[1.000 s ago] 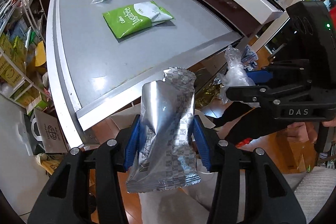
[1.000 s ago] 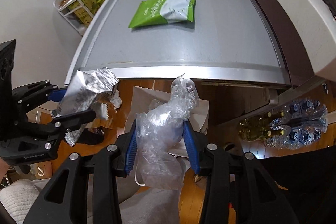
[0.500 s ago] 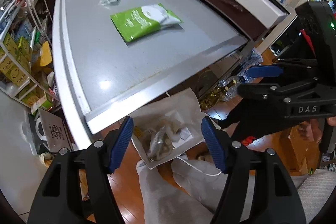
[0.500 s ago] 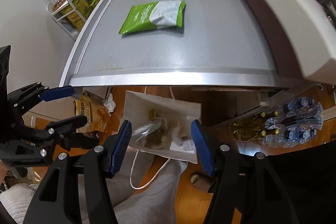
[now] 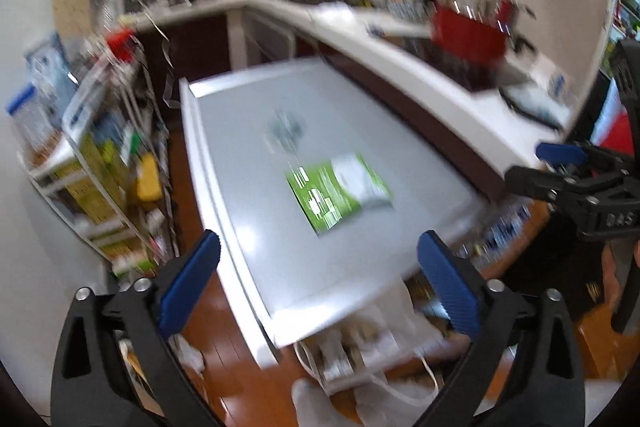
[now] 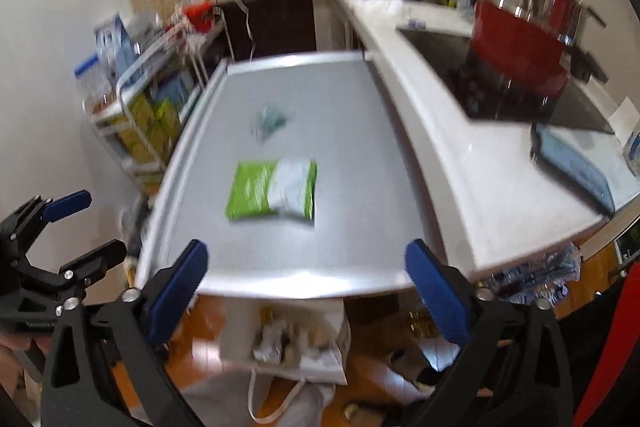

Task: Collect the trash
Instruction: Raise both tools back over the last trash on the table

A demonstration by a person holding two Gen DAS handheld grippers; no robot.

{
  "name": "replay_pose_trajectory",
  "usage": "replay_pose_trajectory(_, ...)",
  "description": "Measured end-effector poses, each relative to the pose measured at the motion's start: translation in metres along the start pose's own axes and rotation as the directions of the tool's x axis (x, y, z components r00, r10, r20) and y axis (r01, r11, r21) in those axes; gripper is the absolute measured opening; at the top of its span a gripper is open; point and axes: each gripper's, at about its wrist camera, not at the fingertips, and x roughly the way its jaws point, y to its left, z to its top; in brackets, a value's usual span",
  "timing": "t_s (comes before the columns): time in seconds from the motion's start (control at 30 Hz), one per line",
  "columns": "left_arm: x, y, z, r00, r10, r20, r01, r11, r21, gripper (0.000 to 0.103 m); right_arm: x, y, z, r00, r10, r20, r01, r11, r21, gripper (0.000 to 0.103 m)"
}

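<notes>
— What are your two grippers doing right now?

— Your left gripper is spread wide with nothing between its blue pads, and your right gripper is the same: jaws far apart, empty. You hold both over the near edge of the tabletop, which I take as readiness to reach for the next piece.

— Where is the trash from there?

— Just ahead of both grippers lies the green pouch, flat on the tabletop, a little left of your right gripper's centre line. Beyond it, farther from you, is a small crumpled wrapper; blur hides what it is made of.

— And the bag?

— Below your grippers, on the floor against the tabletop's near edge, stands the paper bag, mouth up with scraps already in it. Placed there, it likely lets you drop items straight down once you pull them past the edge.

— Why open so wide?

— Probably because the pouch is broad and lies flat; a wide spread gives room to straddle one end.
</notes>
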Motion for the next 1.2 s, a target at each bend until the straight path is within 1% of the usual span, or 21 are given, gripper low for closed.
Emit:
replay_pose_trajectory(0.07,-0.004,0.006,0.01,0.999,0.029,0.042,-0.028,0.999,-0.018,0.101,-0.005,0.002,0.01,0.999,0.003,0.034,-0.003,1.0,0.001,0.099)
replay_pose_trajectory(0.13,-0.004,0.012,0.019,0.997,0.052,0.053,-0.05,0.998,-0.036,0.101,-0.006,0.002,0.021,0.999,0.011,0.053,-0.011,1.0,0.003,0.099)
replay_pose_trajectory(0.23,-0.005,0.019,0.023,0.995,0.077,0.063,-0.074,0.996,-0.048,0.101,0.0,0.004,0.03,0.998,0.019,0.057,-0.019,1.0,0.002,0.099)
replay_pose_trajectory(0.4,-0.004,0.039,0.024,0.994,0.098,0.054,-0.093,0.992,-0.082,0.101,0.033,0.017,0.031,1.0,0.021,-0.005,-0.021,0.999,-0.041,0.099)
replay_pose_trajectory(0.47,-0.001,0.049,0.024,0.995,0.089,0.042,-0.085,0.991,-0.102,0.101,0.051,0.022,0.029,0.997,0.042,-0.06,-0.045,0.997,-0.057,0.099)
replay_pose_trajectory(0.5,0.0,0.051,0.024,0.995,0.092,0.038,-0.088,0.99,-0.107,0.101,0.064,0.024,0.028,0.99,0.097,-0.105,-0.102,0.994,-0.045,0.099)
replay_pose_trajectory(0.53,0.002,0.056,0.025,0.995,0.098,0.028,-0.094,0.989,-0.116,0.101,0.07,0.025,0.026,0.982,0.131,-0.135,-0.136,0.99,-0.03,0.099)
replay_pose_trajectory(0.6,0.003,0.062,0.025,0.995,0.101,0.023,-0.097,0.987,-0.129,0.101,0.09,0.028,0.021,0.949,0.224,-0.221,-0.221,0.975,0.04,0.099)
replay_pose_trajectory(0.67,0.005,0.07,0.025,0.995,0.093,0.022,-0.088,0.985,-0.149,0.101,0.106,0.035,0.016,0.931,0.252,-0.264,-0.243,0.968,0.067,0.099)
replay_pose_trajectory(0.73,0.007,0.076,0.025,0.996,0.088,0.015,-0.085,0.984,-0.159,0.101,0.122,0.044,0.013,0.922,0.252,-0.293,-0.242,0.968,0.073,0.099)
replay_pose_trajectory(0.8,0.01,0.08,0.026,0.996,0.09,0.01,-0.087,0.984,-0.158,0.101,0.139,0.05,0.012,0.904,0.283,-0.32,-0.261,0.959,0.11,0.099)
replay_pose_trajectory(0.87,0.012,0.083,0.029,0.996,0.093,0.009,-0.091,0.984,-0.154,0.101,0.16,0.054,0.011,0.887,0.293,-0.358,-0.251,0.955,0.16,0.099)
replay_pose_trajectory(0.93,0.014,0.086,0.031,0.995,0.097,0.012,-0.094,0.984,-0.15,0.101,0.178,0.057,0.013,0.88,0.289,-0.376,-0.236,0.954,0.183,0.099)
replay_pose_trajectory(1.1,0.021,0.099,0.039,0.994,0.113,0.014,-0.11,0.985,-0.135,0.101,0.21,0.058,0.015,0.886,0.216,-0.41,-0.153,0.971,0.182,0.099)
replay_pose_trajectory(1.2,0.029,0.108,0.044,0.994,0.111,0.009,-0.109,0.986,-0.126,0.101,0.222,0.053,0.02,0.896,0.164,-0.412,-0.104,0.981,0.165,0.099)
